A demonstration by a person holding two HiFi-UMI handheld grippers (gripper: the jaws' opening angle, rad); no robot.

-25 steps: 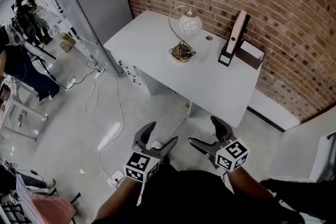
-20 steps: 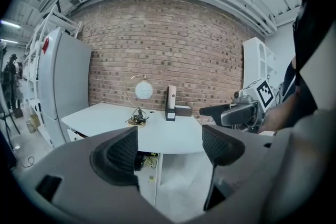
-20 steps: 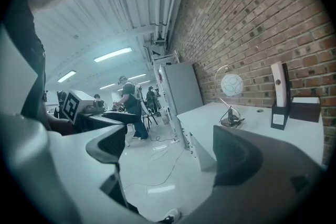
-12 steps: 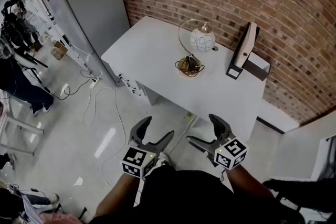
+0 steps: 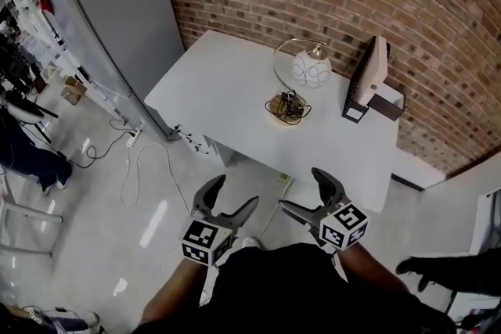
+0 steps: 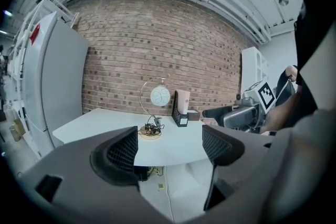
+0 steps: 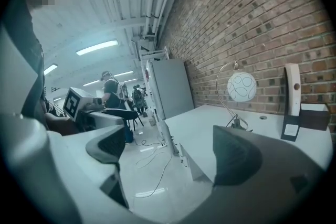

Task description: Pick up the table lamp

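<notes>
The table lamp (image 5: 300,82) stands on the white table (image 5: 227,86) by the brick wall: a white globe hung from a thin metal arc over a round base with a bundled cord. It shows too in the left gripper view as the lamp (image 6: 156,113) and in the right gripper view as the lamp (image 7: 237,93). My left gripper (image 5: 228,200) and right gripper (image 5: 302,191) are both open and empty. They hover over the floor short of the table's front edge, well away from the lamp.
A black-and-white file holder (image 5: 366,79) and a dark box (image 5: 384,102) stand to the right of the lamp. A grey cabinet (image 5: 117,19) stands left of the table. Cables (image 5: 149,160) lie on the floor, and a person (image 7: 111,93) is in the background.
Both grippers have come closer to the table, which sits nearer and more central in the head view. Their jaws stay as wide as before.
</notes>
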